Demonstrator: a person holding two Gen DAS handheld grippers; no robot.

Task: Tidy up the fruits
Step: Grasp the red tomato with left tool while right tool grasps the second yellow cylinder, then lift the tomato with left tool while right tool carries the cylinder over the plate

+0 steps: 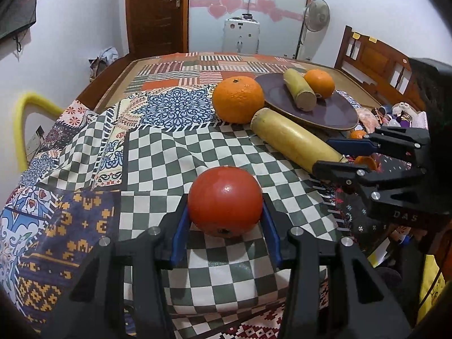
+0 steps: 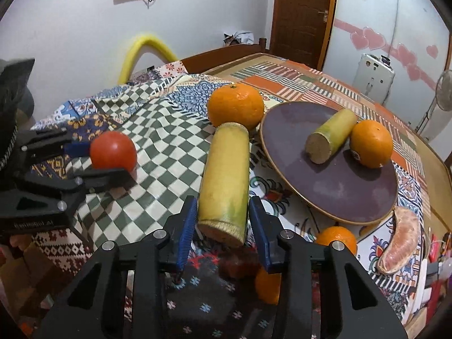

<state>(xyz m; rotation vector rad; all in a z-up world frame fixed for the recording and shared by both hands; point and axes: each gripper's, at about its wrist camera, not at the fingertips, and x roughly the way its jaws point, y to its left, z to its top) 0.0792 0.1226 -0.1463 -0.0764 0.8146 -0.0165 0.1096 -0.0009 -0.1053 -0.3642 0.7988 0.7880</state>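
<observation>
Glossy red tomato (image 1: 225,201) sits between the left claw's (image 1: 225,220) blue pads, black frame behind. Under it, a green-and-white checked cloth (image 1: 175,152). Between the right claw's (image 2: 223,226) blue pads, a pale yellow cane piece (image 2: 224,180), greenish near its cut end. Just beyond its far end, a bright orange (image 2: 236,106). Right of that claw, a dull purple plate (image 2: 339,186) with a gold rim carries a yellow-green cane stub (image 2: 332,138) and a second orange (image 2: 371,143).
</observation>
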